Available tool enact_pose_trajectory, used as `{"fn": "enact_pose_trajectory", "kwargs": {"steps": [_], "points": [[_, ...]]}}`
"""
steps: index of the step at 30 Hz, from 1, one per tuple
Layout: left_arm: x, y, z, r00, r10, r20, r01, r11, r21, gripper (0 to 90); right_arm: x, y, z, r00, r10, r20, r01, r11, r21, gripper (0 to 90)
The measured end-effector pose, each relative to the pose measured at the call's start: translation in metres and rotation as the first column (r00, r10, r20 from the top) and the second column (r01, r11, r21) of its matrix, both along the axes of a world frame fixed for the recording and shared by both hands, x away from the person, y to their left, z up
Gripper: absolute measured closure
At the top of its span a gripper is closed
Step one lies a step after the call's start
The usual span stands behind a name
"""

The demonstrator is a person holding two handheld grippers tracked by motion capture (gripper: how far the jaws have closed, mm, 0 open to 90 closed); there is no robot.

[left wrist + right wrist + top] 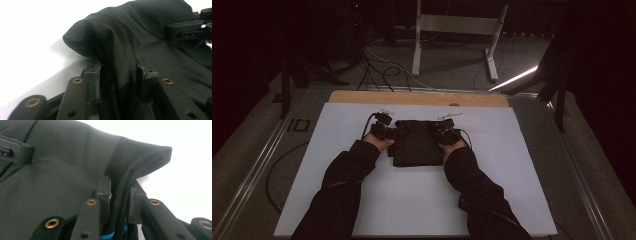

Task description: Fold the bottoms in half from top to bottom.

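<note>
A: Black cloth [417, 145] lay folded mid-board [512, 200]. Left gripper [118, 75] straddled its left edge, jaws slack; right gripper [120, 192] pinched the right fold.

B: Folding step, likely releasing. Next: both let go, withdraw cleanly.

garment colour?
Black; the garment shows best in the right gripper view.

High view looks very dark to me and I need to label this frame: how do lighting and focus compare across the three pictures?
High view: dim, the black garment a shape without detail on the white sheet. Left gripper view: sheet blown out to white, cloth weave sharp, near tongs slightly soft. Right gripper view: same glare on the sheet, cloth folds clear between the tongs.
</note>
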State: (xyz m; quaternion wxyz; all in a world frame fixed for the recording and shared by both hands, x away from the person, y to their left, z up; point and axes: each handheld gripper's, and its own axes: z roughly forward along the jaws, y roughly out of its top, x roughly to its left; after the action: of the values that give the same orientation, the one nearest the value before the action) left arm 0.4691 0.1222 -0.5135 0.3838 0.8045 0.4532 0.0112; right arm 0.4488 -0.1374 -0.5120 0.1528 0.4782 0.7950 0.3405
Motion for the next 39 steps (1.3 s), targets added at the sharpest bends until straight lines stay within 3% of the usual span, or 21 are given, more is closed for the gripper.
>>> {"fn": "enact_pose_trajectory", "kwargs": {"steps": [3,6,10,11,14,16,17,24,26,28,32,39], "points": [[0.000,-0.001,-0.001,1.0000,0.004,-0.003,-0.004,0.9999,0.010,56.9,0.000,0.000,-0.001,1.0000,0.004,0.000,-0.004,0.9999,-0.011,73.3],[0.001,-0.001,-0.001,0.9999,0.013,0.002,-0.014,0.9988,0.047,47.7,0.001,0.000,-0.002,1.0000,-0.004,-0.009,0.004,0.9999,-0.014,70.2],[0.000,-0.002,0.000,0.9998,0.018,0.010,-0.019,0.9984,0.054,42.6,0.002,0.000,-0.001,0.9999,-0.014,-0.009,0.014,0.9997,-0.020,66.1],[0.000,-0.001,0.000,0.9999,0.016,0.001,-0.016,0.9980,0.061,38.0,0.003,-0.001,-0.002,0.9998,-0.016,-0.013,0.016,0.9995,-0.027,57.0],[0.000,0.000,-0.001,0.9996,0.026,-0.004,-0.026,0.9979,0.058,31.4,0.004,-0.004,-0.002,0.9994,-0.029,-0.018,0.029,0.9992,-0.026,46.8],[0.000,0.000,-0.001,0.9996,0.026,-0.004,-0.026,0.9979,0.058,28.8,0.004,-0.004,-0.001,0.9993,-0.033,-0.019,0.032,0.9992,-0.023,46.8],[-0.001,0.000,0.000,0.9996,0.027,0.008,-0.027,0.9969,0.074,24.2,0.003,-0.005,-0.001,0.9992,-0.036,-0.017,0.035,0.9990,-0.029,35.6],[-0.003,-0.001,0.002,0.9998,0.015,-0.011,-0.014,0.9970,0.076,9.6,0.003,-0.007,0.001,0.9979,-0.058,-0.029,0.056,0.9973,-0.047,14.3],[-0.003,0.001,0.004,0.9997,-0.002,-0.024,0.003,0.9980,0.063,4.9,0.002,-0.009,0.003,0.9977,-0.060,-0.031,0.059,0.9976,-0.038,11.9],[-0.004,0.000,0.005,0.9999,0.005,-0.015,-0.004,0.9974,0.072,4.8,0.002,-0.009,0.004,0.9980,-0.055,-0.029,0.054,0.9980,-0.033,10.5],[-0.008,0.002,0.012,0.9998,-0.021,-0.003,0.021,0.9987,0.047,0.2,-0.001,-0.009,0.013,0.9991,-0.040,-0.017,0.040,0.9991,-0.012,8.9],[-0.015,0.003,0.024,0.9989,-0.036,0.031,0.036,0.9991,0.024,0.0,-0.005,-0.009,0.020,0.9998,-0.008,-0.015,0.009,0.9993,0.038,8.5]]}}
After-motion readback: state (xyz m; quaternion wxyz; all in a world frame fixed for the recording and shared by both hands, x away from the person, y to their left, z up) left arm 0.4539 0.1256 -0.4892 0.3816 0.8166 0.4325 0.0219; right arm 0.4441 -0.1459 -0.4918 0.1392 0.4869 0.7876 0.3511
